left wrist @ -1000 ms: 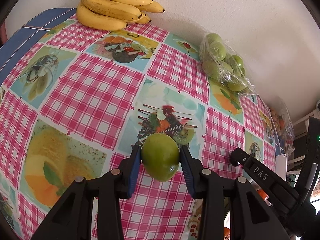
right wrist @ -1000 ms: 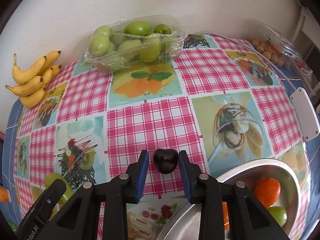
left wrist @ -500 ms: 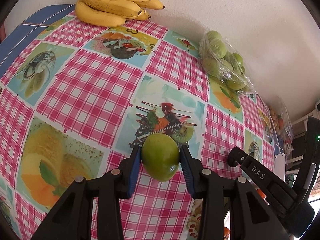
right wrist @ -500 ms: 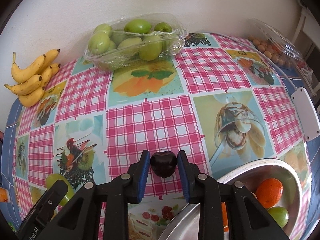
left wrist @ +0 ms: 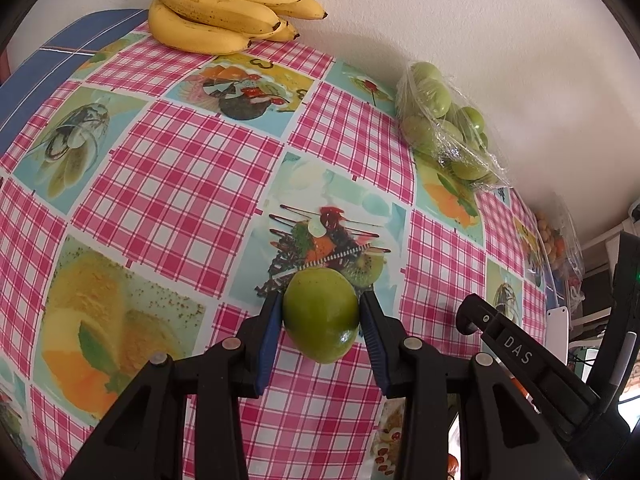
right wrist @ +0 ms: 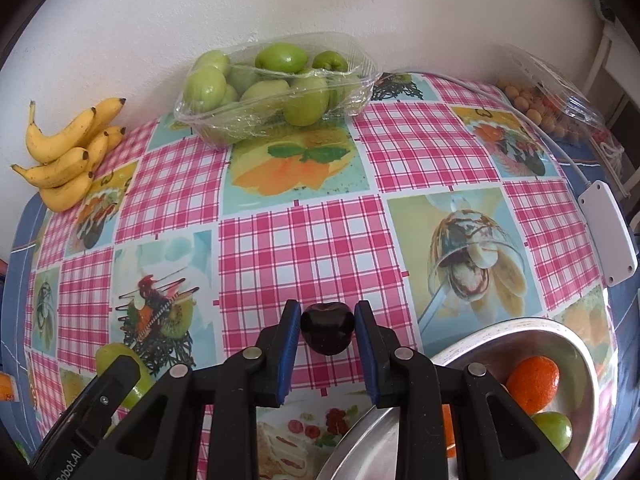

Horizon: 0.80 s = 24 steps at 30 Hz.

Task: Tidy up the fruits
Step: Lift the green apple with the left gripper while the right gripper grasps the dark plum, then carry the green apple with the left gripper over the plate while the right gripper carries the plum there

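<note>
My left gripper (left wrist: 321, 316) is shut on a green fruit (left wrist: 320, 314) and holds it above the checked tablecloth. My right gripper (right wrist: 327, 330) is shut on a small dark plum-like fruit (right wrist: 328, 327), just left of a metal bowl (right wrist: 532, 330). The bowl holds an orange fruit (right wrist: 534, 378) and a green fruit (right wrist: 554, 432). The left gripper and its green fruit (right wrist: 120, 354) show at the lower left of the right wrist view. The right gripper's arm (left wrist: 520, 354) shows at the right of the left wrist view.
A bunch of bananas (right wrist: 68, 160) lies against the wall at the back left. A wrapped plastic tray of green fruits (right wrist: 272, 88) stands at the back middle. A clear box of small orange fruits (right wrist: 548, 100) and a white adapter with cable (right wrist: 608, 232) are at the right.
Both grippers have drifted slightly over the table with their fruits still held. The views have shifted a little toward the back wall.
</note>
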Each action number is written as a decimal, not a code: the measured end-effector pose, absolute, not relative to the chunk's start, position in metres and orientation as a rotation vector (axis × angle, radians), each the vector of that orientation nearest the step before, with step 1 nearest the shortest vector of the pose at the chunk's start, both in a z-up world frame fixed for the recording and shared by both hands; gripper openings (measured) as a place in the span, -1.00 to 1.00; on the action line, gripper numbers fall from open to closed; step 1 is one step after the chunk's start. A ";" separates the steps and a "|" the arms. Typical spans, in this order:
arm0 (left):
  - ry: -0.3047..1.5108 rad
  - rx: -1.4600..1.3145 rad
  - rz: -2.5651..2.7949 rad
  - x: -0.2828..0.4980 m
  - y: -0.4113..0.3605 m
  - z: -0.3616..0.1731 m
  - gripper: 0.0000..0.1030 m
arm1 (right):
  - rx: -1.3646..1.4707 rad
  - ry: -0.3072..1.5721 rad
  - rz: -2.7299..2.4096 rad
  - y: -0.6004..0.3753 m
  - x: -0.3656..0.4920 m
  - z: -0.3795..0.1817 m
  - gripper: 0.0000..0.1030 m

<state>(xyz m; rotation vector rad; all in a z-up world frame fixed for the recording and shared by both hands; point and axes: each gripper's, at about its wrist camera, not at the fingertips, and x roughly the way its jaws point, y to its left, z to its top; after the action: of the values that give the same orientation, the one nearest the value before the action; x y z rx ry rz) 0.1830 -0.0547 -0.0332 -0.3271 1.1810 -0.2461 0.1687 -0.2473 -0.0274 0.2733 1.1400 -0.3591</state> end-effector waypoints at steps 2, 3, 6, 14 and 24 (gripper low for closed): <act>1.177 -0.329 -0.249 0.182 -0.053 -0.030 -0.21 | 0.273 1.133 -0.353 -0.245 0.166 -0.022 -0.42; 1.174 -0.331 -0.250 0.182 -0.053 -0.028 -0.21 | 0.274 1.129 -0.349 -0.244 0.165 -0.020 -0.42; 1.170 -0.332 -0.256 0.179 -0.051 -0.025 -0.21 | 0.273 1.121 -0.340 -0.240 0.159 -0.014 -0.42; 1.172 -0.319 -0.261 0.168 -0.049 -0.018 -0.21 | 0.302 1.113 -0.327 -0.236 0.133 -0.005 -0.42; 1.133 -0.227 -0.278 0.138 -0.062 0.004 -0.20 | 0.322 1.066 -0.328 -0.237 0.095 0.016 -0.42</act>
<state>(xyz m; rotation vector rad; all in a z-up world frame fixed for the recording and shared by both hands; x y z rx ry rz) 0.1379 -0.0618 0.0040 -0.2268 1.1333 -0.2781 0.0953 -0.2373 0.0162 0.3218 1.0658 -0.3281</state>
